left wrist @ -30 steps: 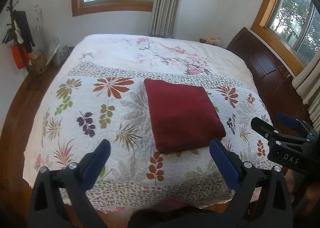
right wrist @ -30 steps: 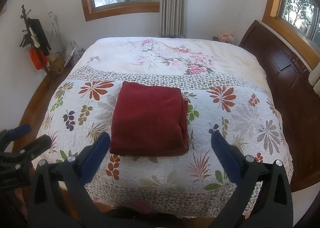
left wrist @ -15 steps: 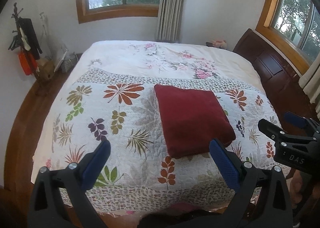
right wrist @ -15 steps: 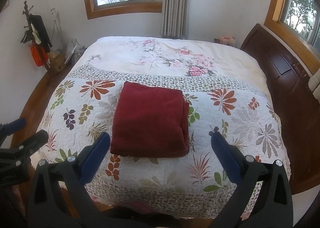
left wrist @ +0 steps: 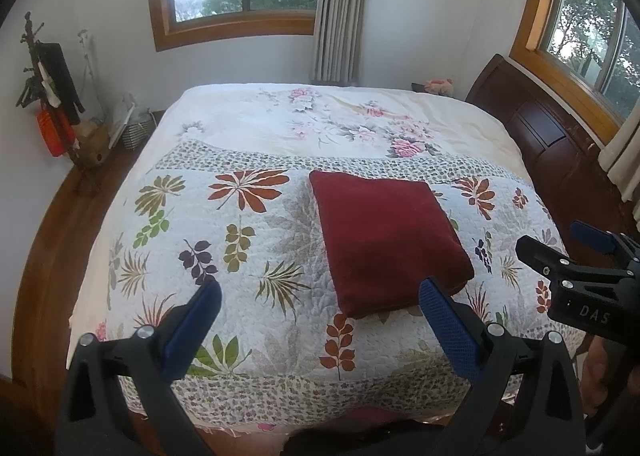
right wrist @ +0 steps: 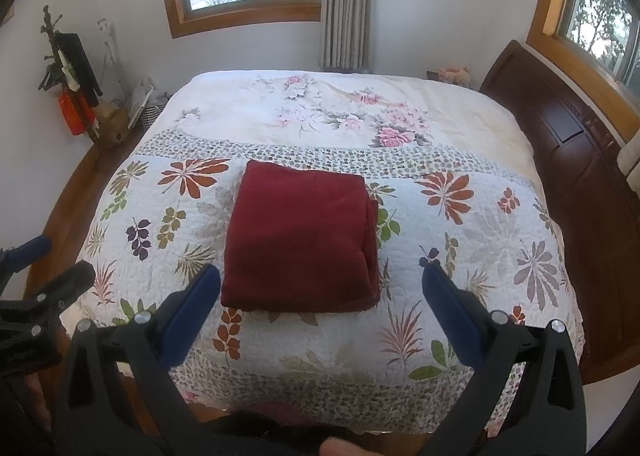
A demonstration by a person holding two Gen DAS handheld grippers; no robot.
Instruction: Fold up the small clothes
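A dark red garment lies folded into a neat rectangle on the leaf-patterned quilt, near the bed's front edge. My left gripper hangs open above the front of the bed, the fold just ahead of its right fingertip, nothing between its blue pads. My right gripper is open too, held back from the garment's near edge and apart from it. Each gripper shows at the side of the other's view: the right one, the left one.
A dark wooden headboard runs along the bed's right side under a window. A coat stand with hanging items and a box stand at the left wall. Wooden floor borders the bed.
Both grippers have pulled back and risen a little from the bed, so the folded garment looks slightly farther away. Both stay open, and the garment has not moved.
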